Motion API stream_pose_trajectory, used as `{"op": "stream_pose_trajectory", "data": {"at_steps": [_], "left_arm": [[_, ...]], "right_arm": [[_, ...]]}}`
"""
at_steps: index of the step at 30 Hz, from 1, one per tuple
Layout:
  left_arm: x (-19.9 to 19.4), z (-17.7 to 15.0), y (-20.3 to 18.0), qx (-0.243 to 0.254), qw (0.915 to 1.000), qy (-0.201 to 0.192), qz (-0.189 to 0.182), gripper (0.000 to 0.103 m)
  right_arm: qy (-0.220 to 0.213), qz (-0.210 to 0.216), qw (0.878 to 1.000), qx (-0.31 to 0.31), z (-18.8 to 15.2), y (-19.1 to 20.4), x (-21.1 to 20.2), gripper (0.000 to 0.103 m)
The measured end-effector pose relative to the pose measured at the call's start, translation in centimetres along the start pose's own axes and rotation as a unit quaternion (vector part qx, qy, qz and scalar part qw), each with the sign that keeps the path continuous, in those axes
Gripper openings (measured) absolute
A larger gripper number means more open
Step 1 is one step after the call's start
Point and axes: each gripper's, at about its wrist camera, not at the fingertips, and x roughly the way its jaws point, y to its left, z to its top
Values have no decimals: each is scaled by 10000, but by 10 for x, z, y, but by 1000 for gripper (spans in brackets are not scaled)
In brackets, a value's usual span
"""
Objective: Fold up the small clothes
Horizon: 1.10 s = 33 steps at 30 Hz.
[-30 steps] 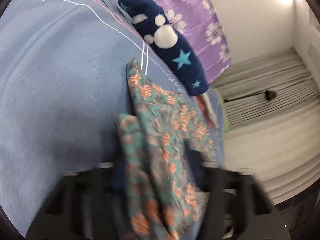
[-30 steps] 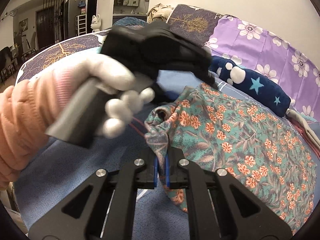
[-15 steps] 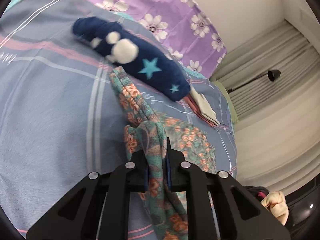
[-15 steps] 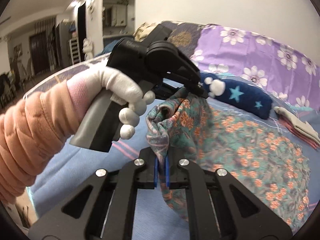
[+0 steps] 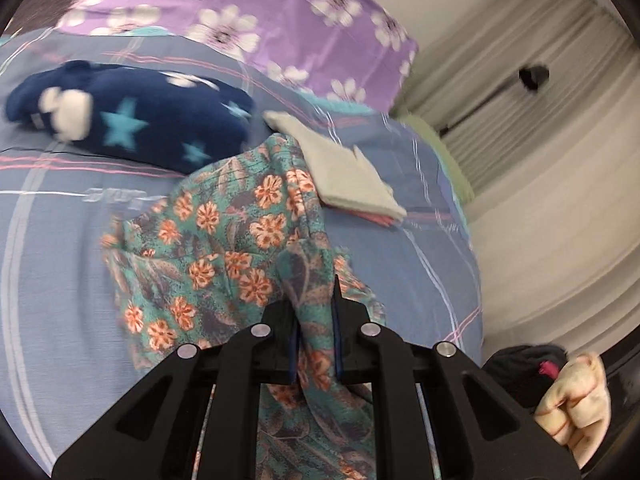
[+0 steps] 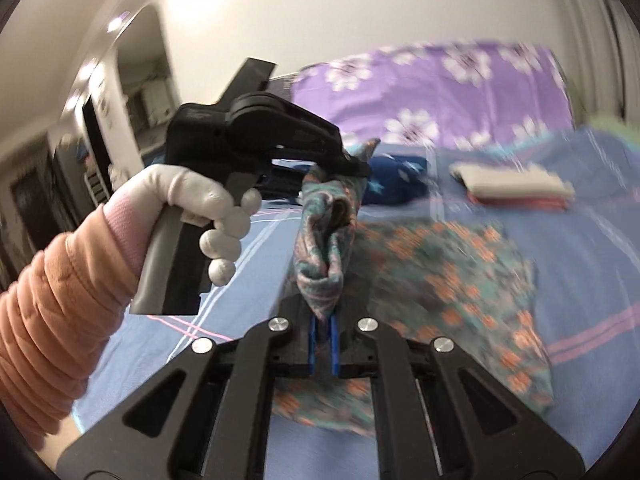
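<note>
Left wrist view: the left gripper (image 5: 314, 332) is clamped on a bunched edge of the floral garment (image 5: 224, 248), cloth pinched between both pads. The rest of it drapes down onto the blue bed sheet (image 5: 52, 280), roughly mid-bed. Toward the head of the bed lie a navy star-print plush (image 5: 132, 120) and, just beside it, a folded stack of clothes (image 5: 344, 168), w/ the purple flowered pillow (image 5: 248, 12) behind. A gloved hand (image 5: 572, 404) shows at the bottom right corner.

Right wrist view: the right gripper (image 6: 324, 344) is also closed on a gathered fold of the garment (image 6: 452, 264), fabric wedged between the blue pads. The left gripper (image 6: 352, 166) held by the gloved left hand (image 6: 188, 200) bites the same bunch higher up, so both ends are lifted and close together; the remainder lies on the sheet.

Handling, as I judge it: thin, light, very floppy cloth, prob. a bit slippery, no stiffness at all. Best held at corners or the hem edge, spread apart & taut, not by a wad
</note>
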Motion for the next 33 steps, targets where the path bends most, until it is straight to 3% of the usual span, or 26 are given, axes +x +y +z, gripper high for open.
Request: {"op": "stream_pose_trajectory", "data": {"at_steps": [8, 16, 18, 20, 24, 27, 28, 33], "left_arm": [[92, -11, -61, 477, 9957, 561, 566, 12], [152, -26, -92, 993, 9838, 1003, 1103, 13], [160, -30, -94, 1150, 9798, 1051, 1256, 17], [164, -30, -97, 1172, 9800, 1017, 1249, 29], [135, -30, -113, 1428, 9811, 617, 1152, 41], [91, -40, -128, 1926, 9733, 159, 1235, 50], [76, -47, -130, 2022, 9713, 57, 1249, 56], [8, -121, -119, 2548, 9579, -69, 1325, 59]], "right_arm": [[158, 10, 9921, 1247, -22, -108, -11, 5], [327, 272, 9798, 1952, -50, -155, -11, 5], [414, 366, 9766, 2077, -56, -162, -7, 5], [486, 494, 9727, 2213, -60, -167, -3, 5], [546, 733, 9648, 2465, -64, -177, 0, 5], [488, 850, 9640, 2472, -64, -180, -2, 5], [469, 873, 9642, 2461, -64, -180, -2, 5], [433, 930, 9635, 2474, -68, -181, -6, 5]]}}
